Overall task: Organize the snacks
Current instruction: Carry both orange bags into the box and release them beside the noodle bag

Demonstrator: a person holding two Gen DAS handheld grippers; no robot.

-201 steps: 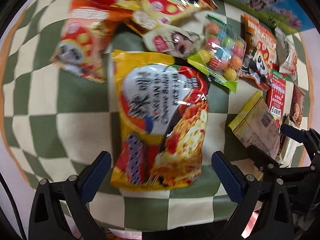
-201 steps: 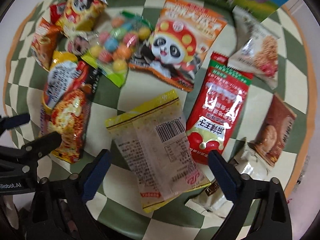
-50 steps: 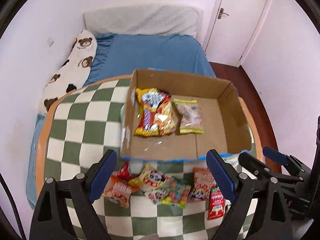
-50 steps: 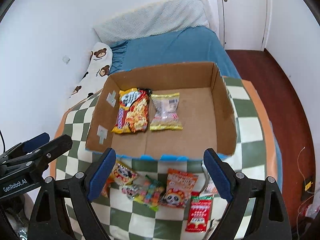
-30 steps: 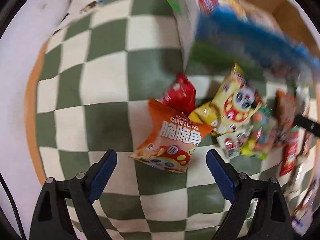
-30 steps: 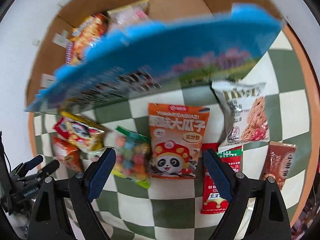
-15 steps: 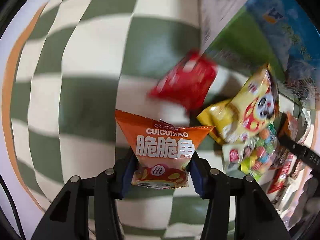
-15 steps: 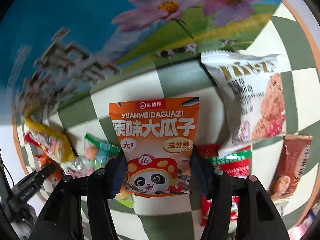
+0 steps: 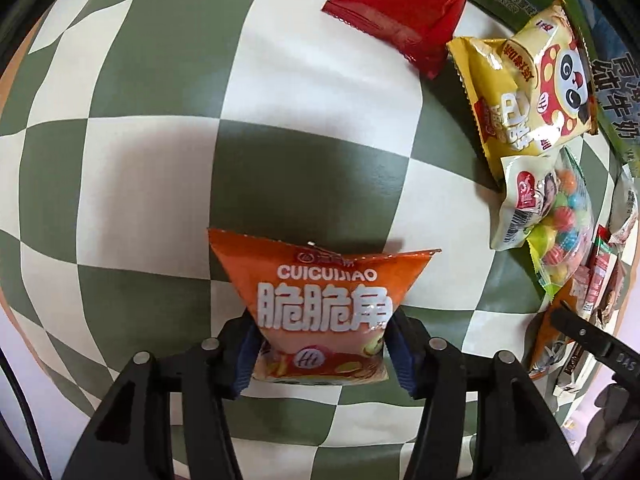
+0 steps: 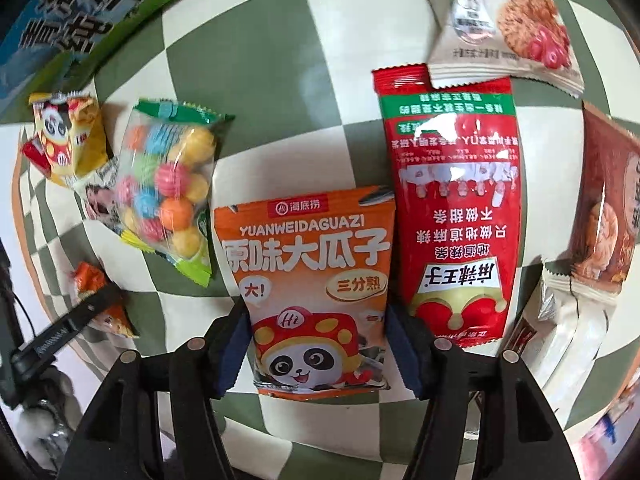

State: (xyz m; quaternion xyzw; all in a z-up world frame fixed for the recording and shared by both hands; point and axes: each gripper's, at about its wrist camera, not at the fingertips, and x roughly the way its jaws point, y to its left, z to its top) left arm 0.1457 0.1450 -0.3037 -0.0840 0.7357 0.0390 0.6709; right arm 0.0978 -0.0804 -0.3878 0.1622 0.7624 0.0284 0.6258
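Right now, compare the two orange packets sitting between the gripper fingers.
The CUICUIJIAO packet is pillow-shaped, flaring to a wide top edge; the YUANWEIDAGUAZI packet is a flatter rectangle. The first shows mainly lettering; the second shows a full panda. The first lies apart from other snacks; the second sits against the red sachet. Both are orange.

Green-and-cream checkered tablecloth [image 9: 280, 184], 2 orange snack bags [image 9: 320, 304], red sachet [image 10: 456, 216]

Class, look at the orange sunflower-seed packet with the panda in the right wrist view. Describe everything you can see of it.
The orange sunflower-seed packet is a glossy plastic pouch with white lettering and a cartoon panda in a red cap. It lies flat, sealed, on the checked cloth, print upright to the camera. The right hand-held gripper straddles its lower half, pads at both edges, jaws opening slightly. Its right edge meets the red sachet.
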